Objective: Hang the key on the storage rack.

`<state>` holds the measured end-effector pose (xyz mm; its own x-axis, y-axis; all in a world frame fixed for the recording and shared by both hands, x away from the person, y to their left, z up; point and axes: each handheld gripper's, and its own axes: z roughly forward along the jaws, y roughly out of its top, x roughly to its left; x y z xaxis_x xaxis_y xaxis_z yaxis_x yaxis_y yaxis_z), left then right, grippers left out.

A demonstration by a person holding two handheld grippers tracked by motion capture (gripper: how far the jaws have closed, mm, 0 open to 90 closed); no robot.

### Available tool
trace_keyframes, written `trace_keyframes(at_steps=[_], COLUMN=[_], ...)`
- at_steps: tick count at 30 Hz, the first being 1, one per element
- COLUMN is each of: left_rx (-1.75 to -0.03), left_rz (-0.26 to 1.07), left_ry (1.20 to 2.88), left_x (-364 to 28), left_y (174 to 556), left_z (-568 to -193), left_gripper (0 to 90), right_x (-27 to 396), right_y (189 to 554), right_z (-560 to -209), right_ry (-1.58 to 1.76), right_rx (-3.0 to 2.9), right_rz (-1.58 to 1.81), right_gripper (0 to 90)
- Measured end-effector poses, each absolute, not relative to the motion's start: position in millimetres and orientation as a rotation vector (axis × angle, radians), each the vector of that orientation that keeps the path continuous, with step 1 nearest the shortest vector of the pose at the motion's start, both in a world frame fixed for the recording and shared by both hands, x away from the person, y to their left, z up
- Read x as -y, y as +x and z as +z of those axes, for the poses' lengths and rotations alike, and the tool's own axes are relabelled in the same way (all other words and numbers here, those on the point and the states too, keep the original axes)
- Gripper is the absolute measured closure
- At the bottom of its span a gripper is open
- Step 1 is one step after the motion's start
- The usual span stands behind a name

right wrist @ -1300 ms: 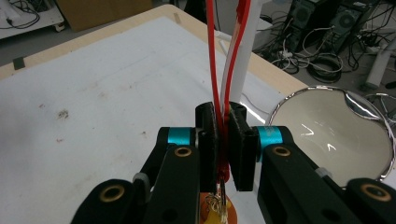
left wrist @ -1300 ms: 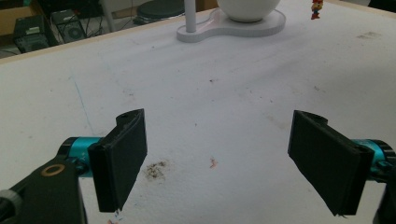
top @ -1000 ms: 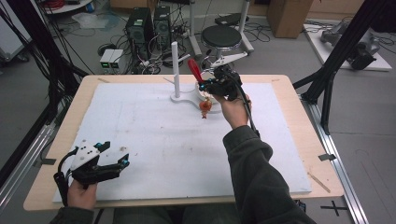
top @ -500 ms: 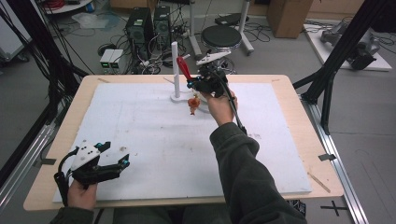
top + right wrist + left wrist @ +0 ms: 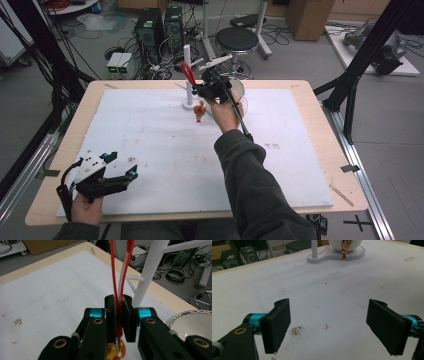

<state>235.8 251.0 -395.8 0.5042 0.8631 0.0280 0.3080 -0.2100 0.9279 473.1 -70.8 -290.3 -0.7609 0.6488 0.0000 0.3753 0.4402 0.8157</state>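
A wooden table (image 5: 320,125) bears a white foam sheet (image 5: 150,140), with a white stand (image 5: 188,102) on it.

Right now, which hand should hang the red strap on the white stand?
Probably the right. The right gripper is already shut on the red strap, close beside the white stand and its peg. The left gripper sits open at the table's near corner, far from the stand.

no readable text, labels, brands or numbers anywhere
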Motion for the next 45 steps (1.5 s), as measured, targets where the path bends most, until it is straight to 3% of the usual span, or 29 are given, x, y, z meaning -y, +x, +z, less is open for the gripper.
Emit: trace_keyframes(at_steps=[45], left_rx=[-0.986], left_rz=[0.713], left_ry=[1.762], left_x=[-250.1], left_y=[236.8], left_z=[-395.5], left_gripper=[20.2], right_x=[50.6], right_y=[503.0], right_z=[-330.5], right_ry=[1.011], right_rx=[-2.425], right_rz=[1.020], right_gripper=[83.7])
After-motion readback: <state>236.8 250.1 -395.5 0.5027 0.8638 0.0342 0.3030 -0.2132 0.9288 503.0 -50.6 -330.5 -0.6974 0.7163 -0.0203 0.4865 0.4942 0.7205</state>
